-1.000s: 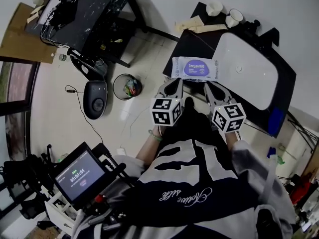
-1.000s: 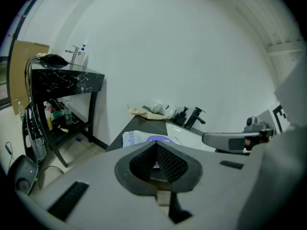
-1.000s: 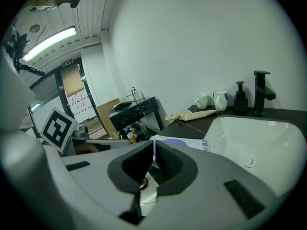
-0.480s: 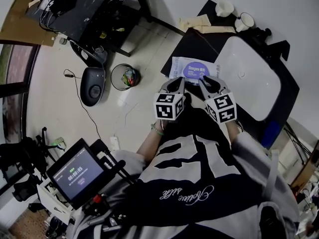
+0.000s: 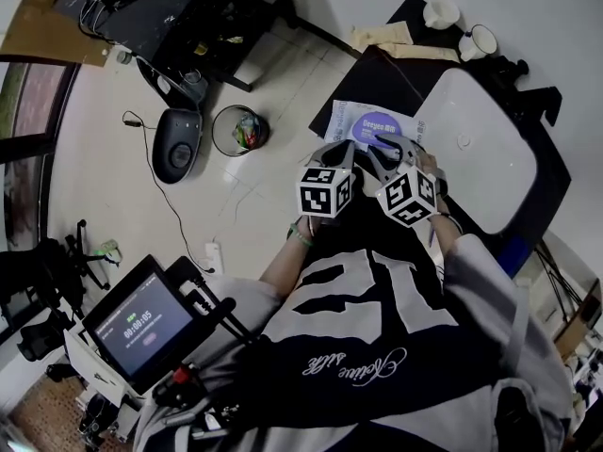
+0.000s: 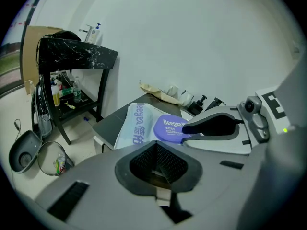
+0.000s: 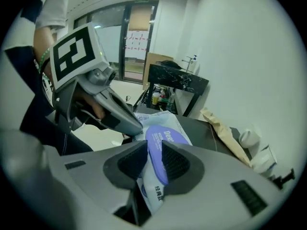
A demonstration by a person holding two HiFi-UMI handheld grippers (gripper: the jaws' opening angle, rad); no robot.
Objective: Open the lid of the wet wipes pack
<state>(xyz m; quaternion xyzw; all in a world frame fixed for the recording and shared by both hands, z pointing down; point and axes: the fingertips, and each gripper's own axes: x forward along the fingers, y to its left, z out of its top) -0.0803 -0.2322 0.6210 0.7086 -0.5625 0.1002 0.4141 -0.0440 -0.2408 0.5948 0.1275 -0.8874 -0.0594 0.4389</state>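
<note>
Wipes pack [image 7: 165,138] in right hand-held gripper [image 7: 153,160].

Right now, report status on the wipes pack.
Left tongs shut, empty, tip against the wipes pack. Right tongs closed on the edge of the lid. Lid looks flat, not yet lifted. Nothing lies on the pack.

Purple lid [image 6: 169,127] of the wet wipes pack [image 6: 136,128]: brand "Deeyeo" in white, with finer print beneath it too small to read. Pack face: "Deeyeo" again, running lengthwise, followed by Chinese characters. Screen [image 5: 141,326], lower left of the head view: timer, apparently 00:00:05. Shirt [image 5: 350,370]: white script, illegible.
</note>
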